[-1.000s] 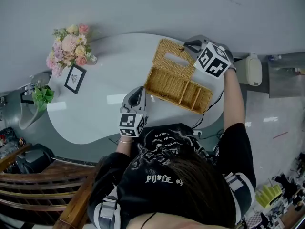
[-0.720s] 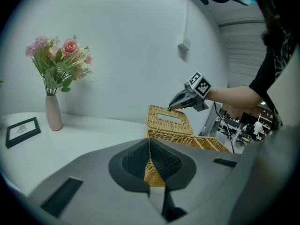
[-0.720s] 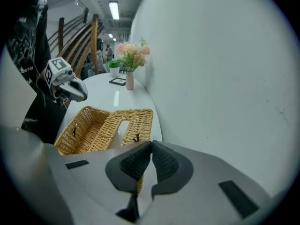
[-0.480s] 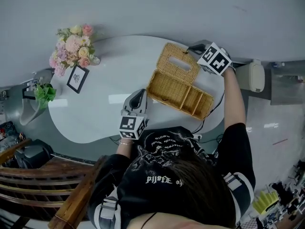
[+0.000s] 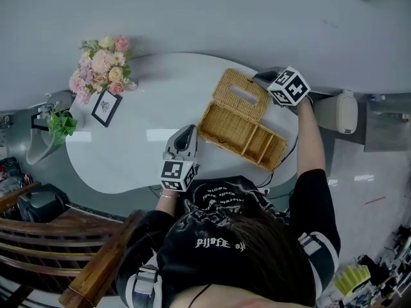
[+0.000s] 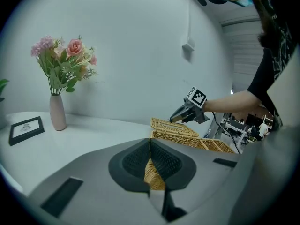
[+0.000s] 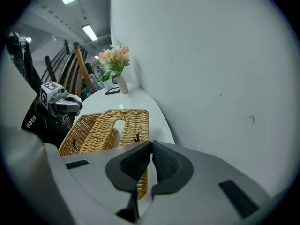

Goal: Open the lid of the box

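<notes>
The wicker box [image 5: 239, 133] sits at about 3 o'clock on the white oval table [image 5: 128, 153]. It is open, and inner walls divide it into compartments. Its lid [image 5: 226, 87], which has a rectangular slot cut in it, is swung back toward 1 o'clock. There it slopes away from the box toward the wall.

The right gripper [image 5: 262, 77] is at the lid's far corner, at roughly 2 o'clock from the box. In the right gripper view its pads are clenched together at the tips, and the lid's wicker edge [image 7: 140, 186] shows in the gap below them.

The left gripper [image 5: 188, 130] is at the box's 9 o'clock corner. Its jaws are likewise pressed together, with wicker [image 6: 153, 175] filling the gap between the pads, so it grasps the box there.

A vase of pink flowers [image 5: 103, 63] stands at the table's 10 o'clock edge. A small picture frame [image 5: 106, 108] stands just beside it at 6 o'clock.
</notes>
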Demonstrator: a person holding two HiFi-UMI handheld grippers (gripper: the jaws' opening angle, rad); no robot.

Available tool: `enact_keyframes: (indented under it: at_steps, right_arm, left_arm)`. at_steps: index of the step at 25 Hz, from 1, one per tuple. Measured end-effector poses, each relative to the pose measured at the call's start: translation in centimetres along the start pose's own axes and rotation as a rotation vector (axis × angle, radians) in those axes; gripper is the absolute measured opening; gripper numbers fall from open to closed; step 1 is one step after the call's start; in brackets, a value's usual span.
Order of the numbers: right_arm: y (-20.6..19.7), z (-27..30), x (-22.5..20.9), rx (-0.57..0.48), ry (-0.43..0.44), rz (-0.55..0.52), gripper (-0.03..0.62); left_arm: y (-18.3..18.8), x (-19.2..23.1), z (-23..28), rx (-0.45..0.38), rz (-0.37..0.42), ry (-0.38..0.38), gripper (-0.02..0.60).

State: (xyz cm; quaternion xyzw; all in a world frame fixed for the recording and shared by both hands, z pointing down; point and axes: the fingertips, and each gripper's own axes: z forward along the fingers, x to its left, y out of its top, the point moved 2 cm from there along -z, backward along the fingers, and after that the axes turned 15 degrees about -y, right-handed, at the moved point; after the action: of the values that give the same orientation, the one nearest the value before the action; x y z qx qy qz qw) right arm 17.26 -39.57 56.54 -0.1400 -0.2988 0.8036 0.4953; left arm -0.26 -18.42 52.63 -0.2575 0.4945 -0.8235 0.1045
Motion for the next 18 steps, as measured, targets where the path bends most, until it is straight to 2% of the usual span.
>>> enact_keyframes:
  at_steps: [7, 15, 17, 18]
  right_arm:
    - [-1.1, 1.6, -0.1, 0.031, 0.078, 0.118, 0.035]
    - [-1.8, 2.5, 0.3, 0.059, 0.072, 0.170, 0.035]
    - [-1.8, 2.4, 0.3, 0.051, 0.057, 0.187, 0.050]
    - [-1.8, 2.2, 0.2, 0.046, 0.054, 0.204, 0.103]
  left_arm:
    - [-0.2, 1.0, 0.3, 0.005, -0.023, 0.017, 0.025]
    - [0.0, 1.3, 0.0, -0.006, -0.031, 0.017, 0.025]
    - [0.0, 1.4, -0.1, -0.009, -0.031, 0.015, 0.025]
    - [0.0, 1.5, -0.2, -0.011, -0.033, 0.014, 0.025]
